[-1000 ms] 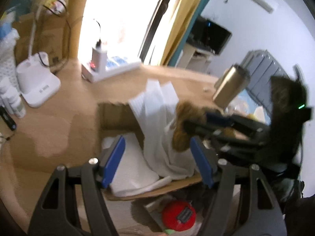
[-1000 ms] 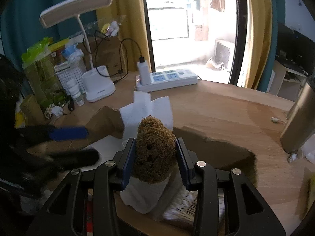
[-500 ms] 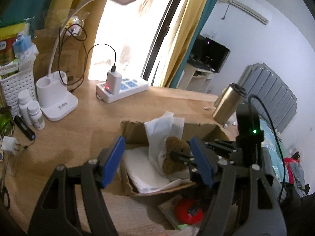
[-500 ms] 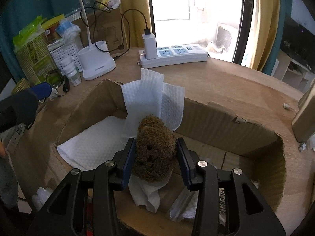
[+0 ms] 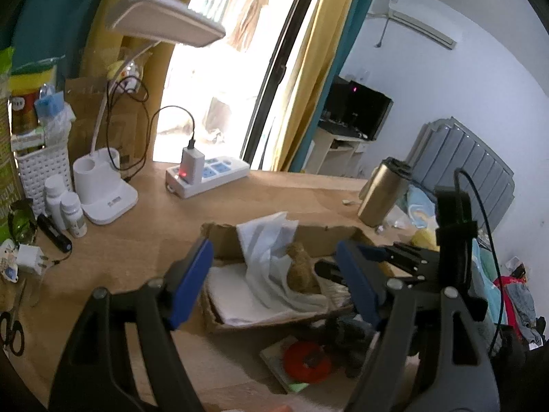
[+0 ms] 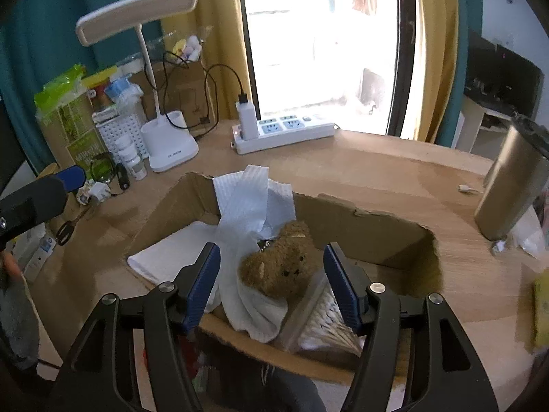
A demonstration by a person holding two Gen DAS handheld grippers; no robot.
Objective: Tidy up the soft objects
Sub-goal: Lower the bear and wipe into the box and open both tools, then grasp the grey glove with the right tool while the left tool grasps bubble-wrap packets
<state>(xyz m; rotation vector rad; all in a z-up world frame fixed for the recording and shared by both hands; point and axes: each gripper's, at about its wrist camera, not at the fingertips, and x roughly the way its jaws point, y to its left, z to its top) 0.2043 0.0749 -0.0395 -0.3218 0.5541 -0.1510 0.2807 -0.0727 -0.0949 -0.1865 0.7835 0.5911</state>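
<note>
Over the open brown cardboard box [image 6: 363, 226] on the round wooden table [image 6: 394, 171], the right gripper [image 6: 272, 283] has its blue-padded jaws spread apart; they have just been opening, and neither pad presses on anything. Between them, touching neither, the small brown plush bear [image 6: 279, 266] lies tipped on its side inside the box, resting on a crumpled white ribbed paper towel [image 6: 247, 206] that climbs over the box's far wall. A folded white cloth [image 6: 175, 257] lies flat on the box floor to the bear's left, and what looks like a clear bag of pale fibres [image 6: 322, 319] sits at the near right, though blur makes that uncertain.

From the left wrist view, the left gripper [image 5: 276, 283] hangs with jaws wide apart and nothing between its pads, the box beyond it. A red round object [image 5: 307, 360] lies on the table below the box's near wall.
</note>
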